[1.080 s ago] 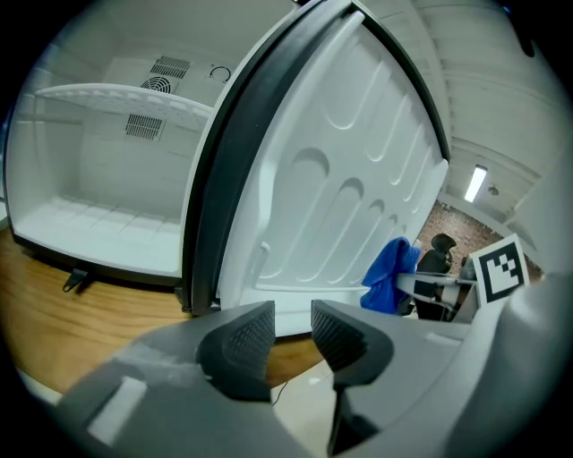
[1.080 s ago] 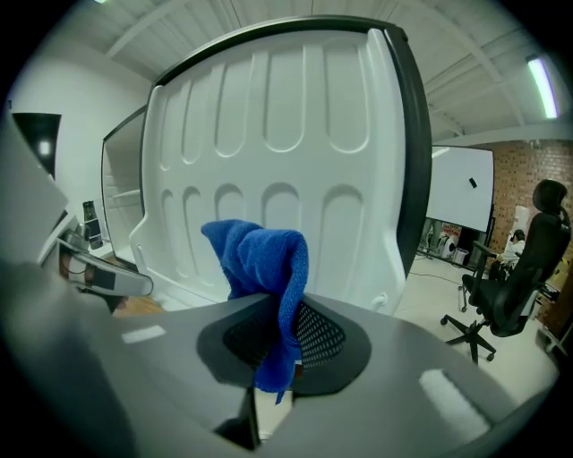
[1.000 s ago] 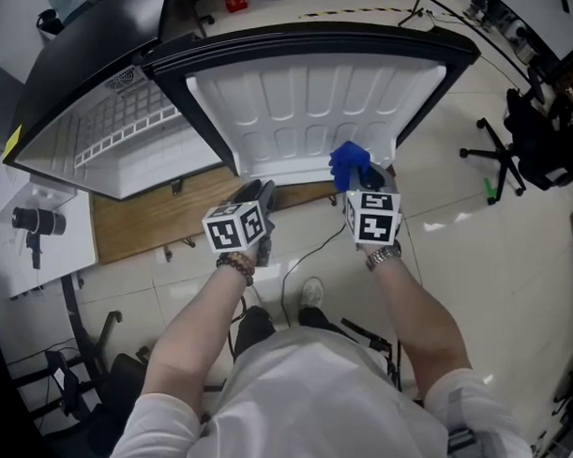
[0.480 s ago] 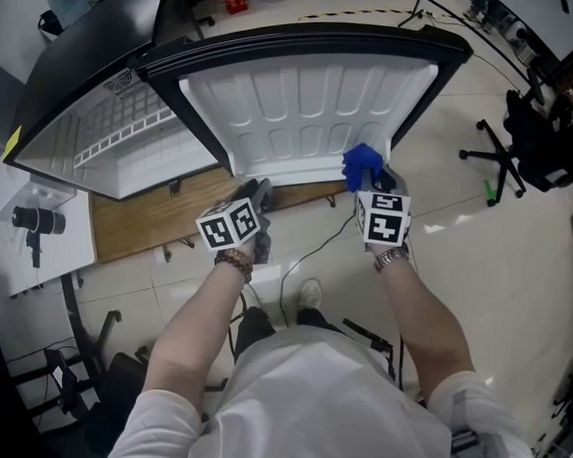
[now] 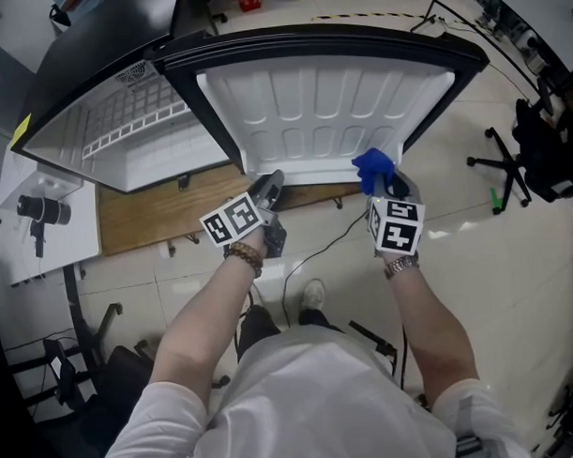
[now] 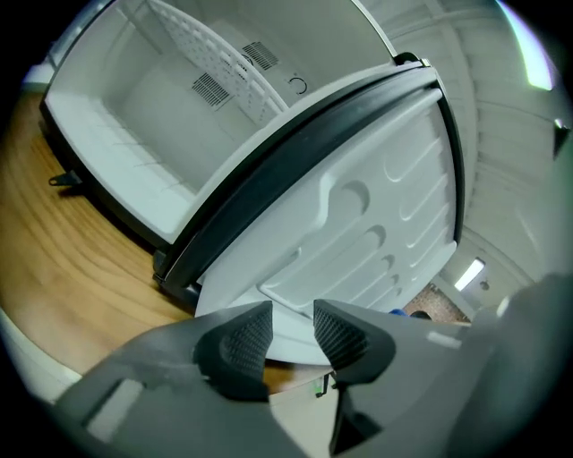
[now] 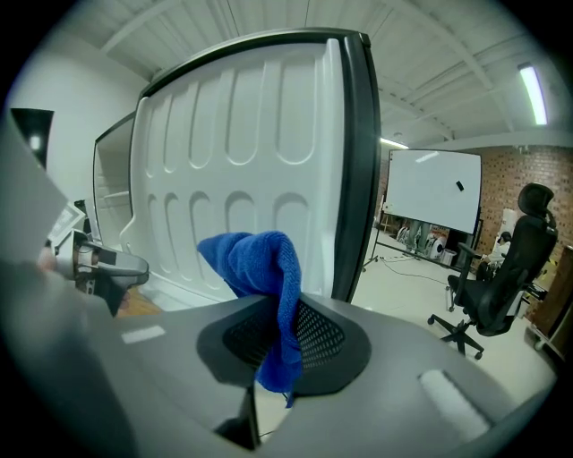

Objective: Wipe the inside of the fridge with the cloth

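"Where is the cloth right now?"

"My right gripper (image 7: 277, 333) has the blue cloth (image 7: 258, 267). The jaws are closed on just a small fold. The rest sticks up in a floppy lump. It is in front of the white inner face of the open door (image 5: 329, 100), near the door's edge. I cannot tell if it touches. It is not yet at the fridge's inside (image 5: 158, 167), which is off to my left."

"And your other one?"

"My left gripper (image 6: 293, 329) has nothing in it. Its jaws have just been opening. Now they stand a bit apart with only air between them. It sits near the door's bottom edge and does not hold it."

"So what could go wrong?"

"I think the cloth could slip out. I only have a little bit of it, so a hard rub on the wall may tug it away. Also, nothing holds the door. If my arm bumps it as I reach across, it may swing and get in my way. And the shelf (image 5: 137, 106) has thin wires. The loose lump could catch on them and pull free."
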